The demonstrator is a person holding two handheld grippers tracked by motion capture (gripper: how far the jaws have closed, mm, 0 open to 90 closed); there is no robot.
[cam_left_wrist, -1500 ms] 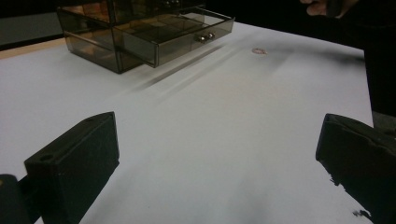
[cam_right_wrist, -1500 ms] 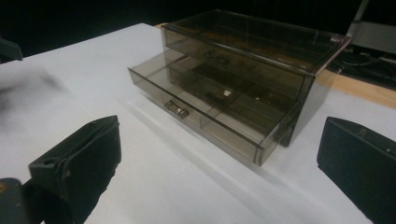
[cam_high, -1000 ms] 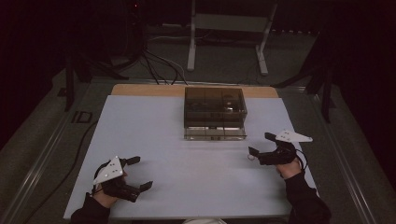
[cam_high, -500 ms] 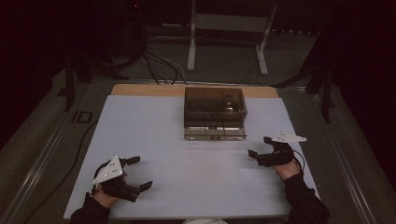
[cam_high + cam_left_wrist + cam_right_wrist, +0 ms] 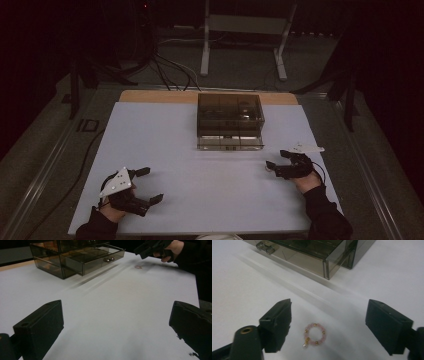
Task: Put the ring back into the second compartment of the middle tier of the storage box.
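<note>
**Both grippers spread and empty; bead bracelet lying on the table between the right jaws**

The right gripper (image 5: 328, 322) is hovering low over the white table (image 5: 242, 285) with its jaws spread wide and nothing pinched between them. In the right gripper view, a small pink bead bracelet (image 5: 315, 334) with gold spacers and a tiny pale charm is lying flat on the table between the two jaws, nearer the left one and touching neither. In the high view this gripper (image 5: 275, 161) is sitting at the right side of the table, near its front half, with the person's hand and dark sleeve trailing toward the bottom edge.

The left gripper (image 5: 116, 322) is likewise standing with jaws wide apart and holding nothing; bare table is showing between them. In the high view it (image 5: 150, 185) is resting near the front left corner, well apart from the right gripper.

Beyond the bracelet, a smoked transparent drawer box (image 5: 230, 120) is standing at the middle far side of the table. Its lower drawer (image 5: 312, 255) is sitting pulled partly out toward the person, with a small knob (image 5: 109, 259) on its front. Contents of the box are too dim to make out.

In the left gripper view the bracelet (image 5: 137, 266) is appearing as a faint pinkish ring on the table, just below the right gripper (image 5: 150, 250).
</note>
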